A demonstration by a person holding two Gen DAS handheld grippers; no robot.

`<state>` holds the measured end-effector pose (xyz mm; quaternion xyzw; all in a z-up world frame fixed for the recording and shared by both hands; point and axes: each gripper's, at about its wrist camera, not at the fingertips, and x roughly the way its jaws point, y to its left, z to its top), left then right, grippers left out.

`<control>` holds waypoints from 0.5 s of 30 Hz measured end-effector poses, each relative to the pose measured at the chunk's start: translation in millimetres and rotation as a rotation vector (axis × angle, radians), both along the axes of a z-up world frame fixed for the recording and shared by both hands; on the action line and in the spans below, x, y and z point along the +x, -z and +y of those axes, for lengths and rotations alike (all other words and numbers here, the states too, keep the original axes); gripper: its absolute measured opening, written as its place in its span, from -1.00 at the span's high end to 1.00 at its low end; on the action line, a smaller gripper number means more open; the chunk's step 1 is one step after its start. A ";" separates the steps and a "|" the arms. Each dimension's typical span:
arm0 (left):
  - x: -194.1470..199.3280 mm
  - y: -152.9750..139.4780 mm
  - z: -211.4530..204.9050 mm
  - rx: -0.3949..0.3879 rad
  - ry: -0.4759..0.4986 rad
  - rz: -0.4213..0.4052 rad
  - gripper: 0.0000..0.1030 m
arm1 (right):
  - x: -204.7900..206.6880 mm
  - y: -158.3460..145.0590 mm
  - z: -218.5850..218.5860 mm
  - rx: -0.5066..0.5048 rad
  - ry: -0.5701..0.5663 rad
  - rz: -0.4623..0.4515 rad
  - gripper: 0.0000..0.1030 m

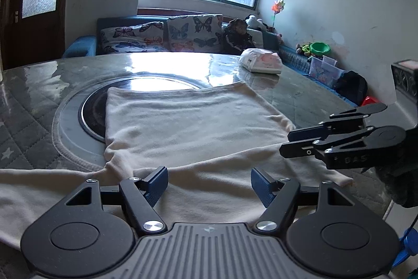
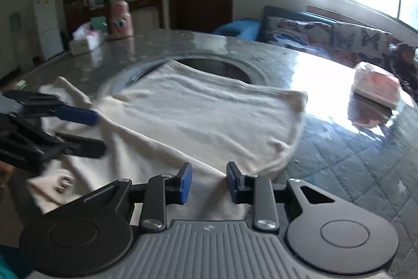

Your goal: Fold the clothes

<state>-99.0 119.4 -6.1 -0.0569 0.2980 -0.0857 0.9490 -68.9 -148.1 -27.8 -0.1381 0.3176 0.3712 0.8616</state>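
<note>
- The table point(image 1: 300, 85), covered in a quilted grey cloth under a glossy sheet, fills the middle of both views; a round dark inset point(image 1: 91, 106) sits in its centre.
- The cream garment point(image 1: 188, 127) lies flat at mid-frame in the left wrist view, partly over the inset. Its straight far edge points toward the sofa point(image 1: 156, 36) at upper centre. Its long axis runs left to right across the lower frame, where sleeves spread out at either side.
- The left gripper point(image 1: 209, 186) at bottom centre hovers over the near cloth, its blue pads wide apart and closing on nothing.
- The right gripper point(image 2: 209, 182) at bottom centre of its own view stands narrowly parted above the garment's point(image 2: 203, 117) near edge; whether the pads pinch cloth I cannot tell.
- A white tissue packet point(image 1: 261, 61) rests at upper right.
</note>
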 end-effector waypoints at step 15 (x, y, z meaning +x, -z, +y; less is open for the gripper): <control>-34.3 -4.9 17.6 -0.026 -0.043 -0.044 -0.29 | -34.3 -5.3 -0.6 0.001 -0.066 -0.005 0.35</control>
